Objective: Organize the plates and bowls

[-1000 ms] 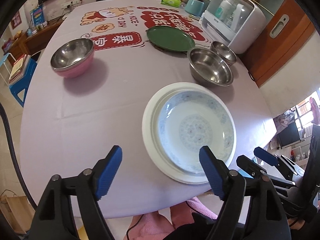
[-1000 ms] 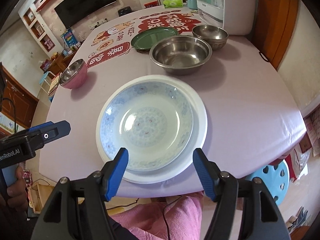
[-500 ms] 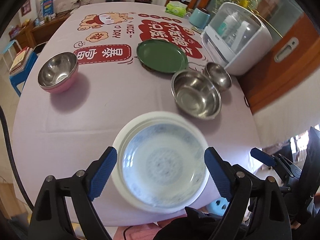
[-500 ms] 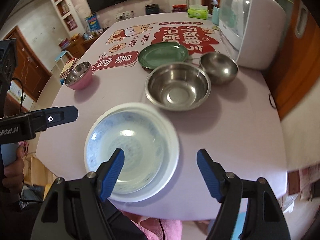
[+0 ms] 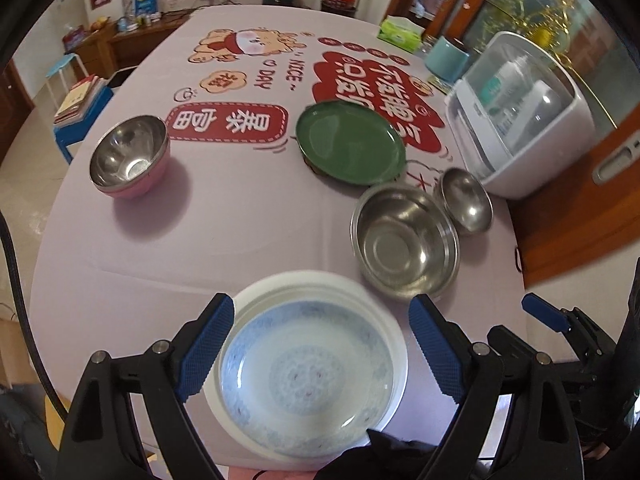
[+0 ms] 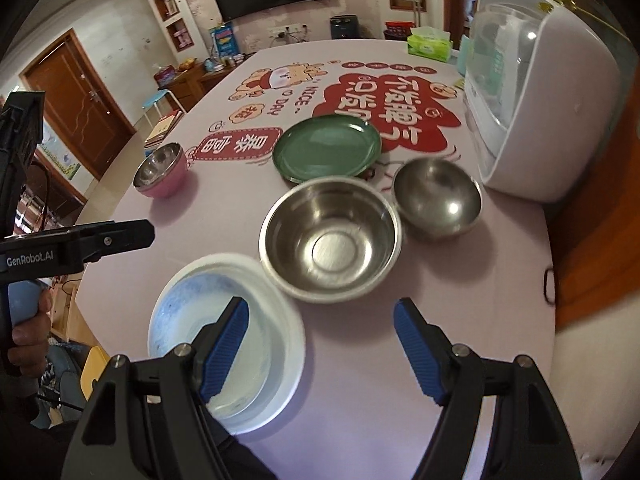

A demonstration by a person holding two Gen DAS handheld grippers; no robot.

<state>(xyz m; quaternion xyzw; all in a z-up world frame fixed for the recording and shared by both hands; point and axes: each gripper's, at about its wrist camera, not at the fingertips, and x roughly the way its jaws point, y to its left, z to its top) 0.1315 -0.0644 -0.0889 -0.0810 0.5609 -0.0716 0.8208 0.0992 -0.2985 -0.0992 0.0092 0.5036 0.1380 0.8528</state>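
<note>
Both grippers have drawn back from the patterned dish point(image 5: 308, 376) nested in the white plate point(image 5: 256, 300) at the table's near edge — left gripper point(image 5: 320, 354) and right gripper point(image 6: 322, 350) spread, empty — stack released, steel bowls point(image 6: 330, 240) apparently next.

My left gripper point(image 5: 320, 354) has black plastic arms shaped like open triangular frames, each with round silver screw heads at the joints, and blue fingers point(image 5: 204, 354) with a fine cross-hatched grip. My right gripper point(image 6: 320, 354) is built the same, though its blue pads point(image 6: 418, 354) are ribbed. Seen from the right wrist camera, the left tool's black body carries white "GenRobot.AI" lettering and a pale blue handle in my hand point(image 6: 26, 344). A black cable curves beside it.
</note>
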